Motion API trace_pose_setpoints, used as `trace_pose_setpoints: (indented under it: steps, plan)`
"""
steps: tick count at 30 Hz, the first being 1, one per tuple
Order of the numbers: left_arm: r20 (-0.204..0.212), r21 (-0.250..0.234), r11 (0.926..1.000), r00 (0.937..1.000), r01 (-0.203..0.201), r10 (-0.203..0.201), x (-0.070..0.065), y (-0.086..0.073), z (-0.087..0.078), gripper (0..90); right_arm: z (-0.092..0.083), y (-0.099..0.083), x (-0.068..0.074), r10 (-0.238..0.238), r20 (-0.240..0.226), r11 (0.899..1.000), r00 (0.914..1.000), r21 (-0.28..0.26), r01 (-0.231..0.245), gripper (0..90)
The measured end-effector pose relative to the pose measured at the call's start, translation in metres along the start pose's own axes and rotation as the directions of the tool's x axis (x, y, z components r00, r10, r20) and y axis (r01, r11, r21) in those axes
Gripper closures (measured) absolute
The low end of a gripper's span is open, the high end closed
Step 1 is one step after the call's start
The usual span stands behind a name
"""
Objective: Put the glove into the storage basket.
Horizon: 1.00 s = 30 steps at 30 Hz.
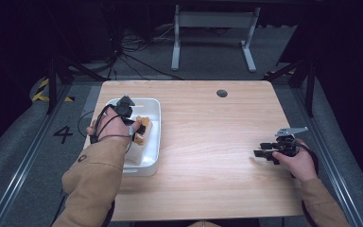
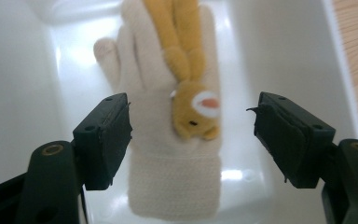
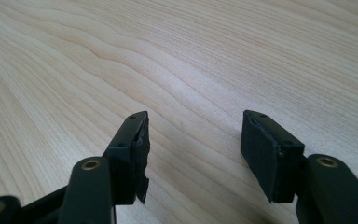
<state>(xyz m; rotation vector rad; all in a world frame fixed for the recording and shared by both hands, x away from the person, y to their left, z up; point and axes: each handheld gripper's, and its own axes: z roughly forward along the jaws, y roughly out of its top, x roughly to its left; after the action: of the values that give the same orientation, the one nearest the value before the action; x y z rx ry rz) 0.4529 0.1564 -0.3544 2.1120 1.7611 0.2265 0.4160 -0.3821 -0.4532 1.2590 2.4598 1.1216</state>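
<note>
Left gripper view shows my left gripper (image 2: 193,123) gaping wide above the cream glove (image 2: 170,144) lying flat in the white tub (image 2: 289,51) by the table's left edge, so I should centre on its cuff before pinching, while my right gripper (image 3: 193,140) rests open, empty

In the high view the left hand (image 1: 111,130) covers most of the glove (image 1: 142,130) in the white tray (image 1: 152,156). In the left gripper view the glove's fingertips are cut off at 12 o'clock, and the tray walls blur.
</note>
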Motion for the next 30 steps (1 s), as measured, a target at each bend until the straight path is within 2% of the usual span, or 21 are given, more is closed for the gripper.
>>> trace_pose_setpoints:
  steps: [2, 4, 7, 12, 15, 16, 18, 19, 21, 22, 24, 28, 30]
  plan:
    - [0.017, -0.036, 0.9989, 0.9994, -0.029, 0.030, -0.002, 0.000, -0.006, 29.9, -0.001, 0.000, 0.000, -0.004, -0.003, 1.000, 1.0000, -0.003, 0.004, 43.1]
    - [0.050, -0.101, 0.9932, 0.9968, -0.058, 0.063, -0.003, -0.001, -0.012, 30.9, -0.001, 0.000, 0.000, -0.006, 0.000, 1.000, 1.0000, -0.004, 0.006, 43.0]
    - [0.088, -0.142, 0.9867, 0.9918, -0.080, 0.093, -0.004, -0.003, -0.020, 33.6, -0.001, 0.000, 0.000, 0.000, 0.001, 1.000, 1.0000, -0.006, 0.000, 42.6]
    - [0.123, -0.228, 0.9664, 0.9811, -0.118, 0.149, -0.011, -0.009, -0.034, 34.4, -0.002, 0.000, 0.001, -0.008, 0.003, 1.000, 1.0000, -0.012, 0.008, 42.6]
    - [0.128, -0.257, 0.9545, 0.9737, -0.151, 0.188, -0.017, -0.013, -0.039, 34.6, -0.002, 0.001, 0.000, -0.009, 0.001, 1.000, 1.0000, -0.015, 0.009, 42.6]
    - [0.136, -0.277, 0.9465, 0.9684, -0.165, 0.209, -0.021, -0.015, -0.042, 34.8, -0.002, 0.001, 0.001, -0.009, 0.004, 1.000, 1.0000, -0.018, 0.009, 42.6]
    - [0.149, -0.296, 0.9375, 0.9606, -0.183, 0.234, -0.026, -0.017, -0.045, 34.7, -0.003, 0.001, 0.001, -0.008, 0.001, 1.000, 1.0000, -0.025, 0.008, 42.4]
    - [0.166, -0.316, 0.9268, 0.9501, -0.202, 0.264, -0.033, -0.019, -0.047, 34.7, -0.003, 0.001, 0.001, -0.010, 0.000, 1.000, 0.9999, -0.027, 0.010, 42.4]
    - [0.187, -0.335, 0.9162, 0.9379, -0.219, 0.292, -0.041, -0.019, -0.049, 34.5, -0.004, 0.002, 0.001, -0.019, 0.000, 0.999, 0.9998, -0.037, 0.019, 42.4]
    - [0.190, -0.350, 0.9082, 0.9318, -0.230, 0.309, -0.046, -0.019, -0.049, 35.0, -0.004, 0.002, 0.001, -0.020, -0.001, 0.999, 0.9998, -0.038, 0.020, 42.3]
    - [0.205, -0.380, 0.8901, 0.9155, -0.252, 0.346, -0.057, -0.019, -0.049, 34.8, -0.004, 0.002, 0.002, -0.022, 0.000, 0.999, 0.9998, -0.037, 0.022, 42.3]
    - [0.234, -0.408, 0.8641, 0.8810, -0.295, 0.411, -0.077, -0.021, -0.047, 34.1, -0.004, 0.002, 0.002, -0.023, -0.003, 0.999, 0.9997, -0.042, 0.022, 42.3]
    - [0.267, -0.423, 0.8556, 0.8612, -0.299, 0.432, -0.087, -0.023, -0.045, 34.1, -0.004, 0.002, 0.002, -0.025, -0.004, 0.999, 0.9997, -0.046, 0.025, 42.2]
